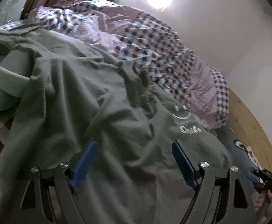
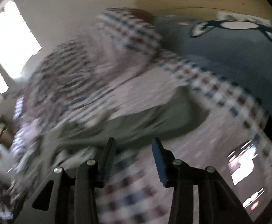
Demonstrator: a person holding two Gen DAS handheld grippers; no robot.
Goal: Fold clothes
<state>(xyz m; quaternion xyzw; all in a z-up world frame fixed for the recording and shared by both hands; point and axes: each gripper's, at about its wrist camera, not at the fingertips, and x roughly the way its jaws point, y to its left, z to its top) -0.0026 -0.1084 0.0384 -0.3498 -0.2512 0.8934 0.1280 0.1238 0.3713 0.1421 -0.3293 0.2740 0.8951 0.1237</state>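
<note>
- While the left wrist view is fairly sharp, the right wrist view is heavily smeared, so detail there is limited.
- Left gripper point(image 1: 134, 145): jaws wide apart, blue pads point(image 1: 85, 163) on both fingers, nothing between them. It sits low over the grey-green shirt point(image 1: 91, 100), but whether it touches the cloth cannot be told.
- Shirt: lies crumpled and unfolded across the bed, with deep creases running away from the gripper. A white smiley print point(image 1: 183, 114) with script lettering under it shows on the cloth ahead and to the right of the gripper.
- Paler green cloth point(image 1: 3, 78) lies at the left edge, touching the shirt; whether it is part of the same garment cannot be told.
- Checked quilt point(image 1: 136, 39): bunched beyond the shirt, pink and white with dark red and blue squares, against a pale wall point(image 1: 220, 28).
- Blue pillow point(image 1: 236, 149) with a white pattern lies right of the shirt, beside a wooden headboard point(image 1: 248, 115).
- Right gripper point(image 2: 133, 143): jaws apart, holding nothing, above the checked bedding point(image 2: 126, 196).
- A grey-green fold of the shirt point(image 2: 151, 123) lies just beyond the fingertips in the right view.
- A phone point(image 2: 246, 169) with a lit screen lies on the bedding, right of the gripper.
- Bright window point(image 2: 9, 43) at far left.
</note>
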